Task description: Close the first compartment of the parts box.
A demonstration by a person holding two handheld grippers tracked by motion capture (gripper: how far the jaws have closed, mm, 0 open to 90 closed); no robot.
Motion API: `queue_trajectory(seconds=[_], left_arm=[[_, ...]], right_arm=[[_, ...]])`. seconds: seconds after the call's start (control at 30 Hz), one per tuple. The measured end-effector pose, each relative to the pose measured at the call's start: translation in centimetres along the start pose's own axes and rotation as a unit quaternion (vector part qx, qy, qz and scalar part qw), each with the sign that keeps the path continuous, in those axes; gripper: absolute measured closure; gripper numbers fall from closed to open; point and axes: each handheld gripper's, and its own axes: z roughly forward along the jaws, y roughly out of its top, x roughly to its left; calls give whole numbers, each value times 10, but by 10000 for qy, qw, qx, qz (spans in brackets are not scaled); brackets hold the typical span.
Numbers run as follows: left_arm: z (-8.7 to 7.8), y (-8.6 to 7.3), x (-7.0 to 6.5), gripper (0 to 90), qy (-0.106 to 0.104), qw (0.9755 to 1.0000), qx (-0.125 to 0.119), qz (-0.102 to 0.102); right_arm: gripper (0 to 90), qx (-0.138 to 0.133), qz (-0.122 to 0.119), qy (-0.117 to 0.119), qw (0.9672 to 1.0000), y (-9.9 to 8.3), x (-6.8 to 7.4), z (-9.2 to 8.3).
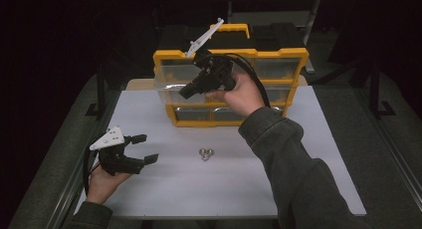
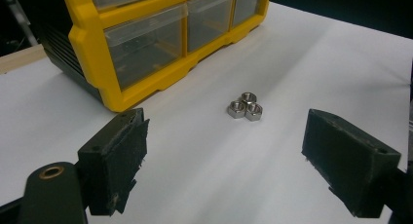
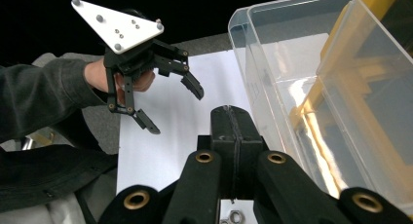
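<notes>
We see the yellow drawer cabinet (image 1: 230, 84) at upper centre of the high view, standing on the white table (image 1: 308, 154), with one clear drawer (image 1: 171, 84) pulled out toward us on its left side. Our right gripper (image 1: 185, 92) is held up in front of that cabinet, just beside the open drawer; in the right gripper view its jaws are pressed together with nothing between them, and the drawer's clear wall (image 3: 311, 87) fills the right of the frame. Our left gripper (image 1: 145, 148) sits at lower left of the high view, jaws spread wide and empty. Three metal nuts (image 1: 205, 154) lie touching in a small cluster at centre, bare table between them and the left gripper, well apart from the cabinet.
</notes>
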Motion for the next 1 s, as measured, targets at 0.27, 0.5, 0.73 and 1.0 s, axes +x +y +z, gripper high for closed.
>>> queue_trajectory(seconds=[0.27, 0.5, 0.73, 1.0], left_arm=[[0, 0, 1, 163, 15, 10000, -14, -67], [1, 0, 1, 164, 9, 10000, 10, -46], [0, 1, 1, 165, 13, 10000, 19, -41], [2, 0, 3, 165, -4, 10000, 88, 23]], right_arm=[[889, 21, -27, -176, 9998, 4, -6, 0], [889, -31, -24, -230, 9997, 4, -14, 1], [890, -40, 45, -375, 9993, 5, -25, 2], [890, -27, 158, -466, 9988, 9, -33, 2]])
